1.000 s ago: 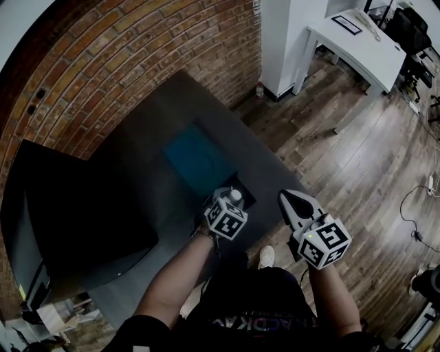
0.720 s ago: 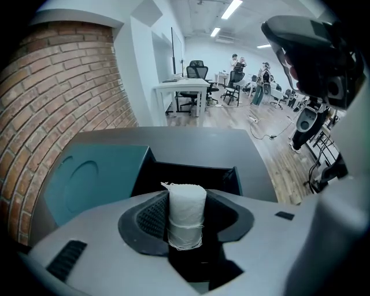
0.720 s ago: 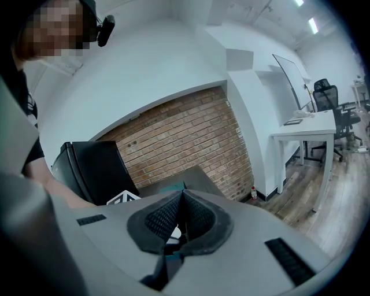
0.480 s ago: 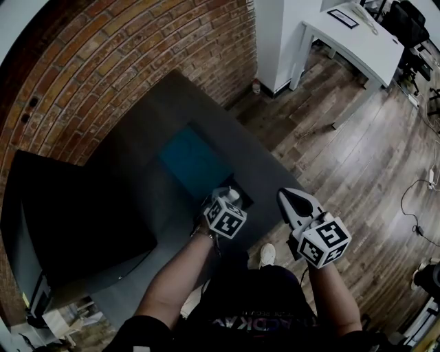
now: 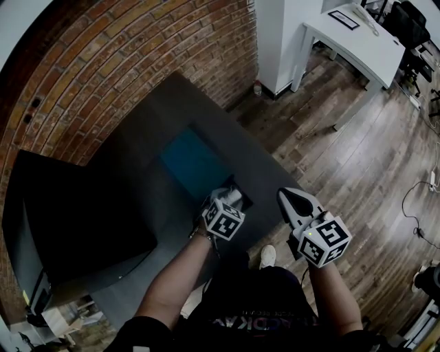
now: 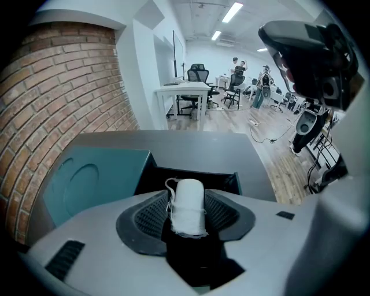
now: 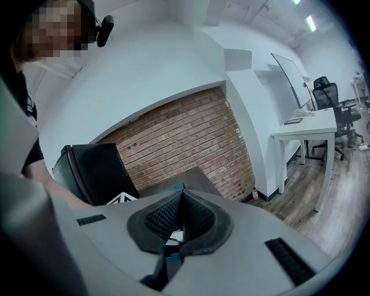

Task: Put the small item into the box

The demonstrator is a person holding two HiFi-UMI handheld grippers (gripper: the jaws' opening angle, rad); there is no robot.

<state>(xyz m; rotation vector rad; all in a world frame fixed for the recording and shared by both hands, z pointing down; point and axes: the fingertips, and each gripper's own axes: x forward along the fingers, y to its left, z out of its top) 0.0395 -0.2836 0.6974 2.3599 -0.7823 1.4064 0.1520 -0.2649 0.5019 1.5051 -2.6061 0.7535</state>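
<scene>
While near one box (image 6: 199, 175), one roll (image 6: 188, 206), two grippers (image 5: 232, 196) (image 5: 291, 199).

Ceiling strip lights (image 6: 233, 11) flood the office in the left gripper view, where the white roll (image 6: 188, 208) shows sharp, while the head view lies dim and murky over the dark table (image 5: 151, 130), every picture fisheye-bowed and black-vignetted at its edges.
</scene>
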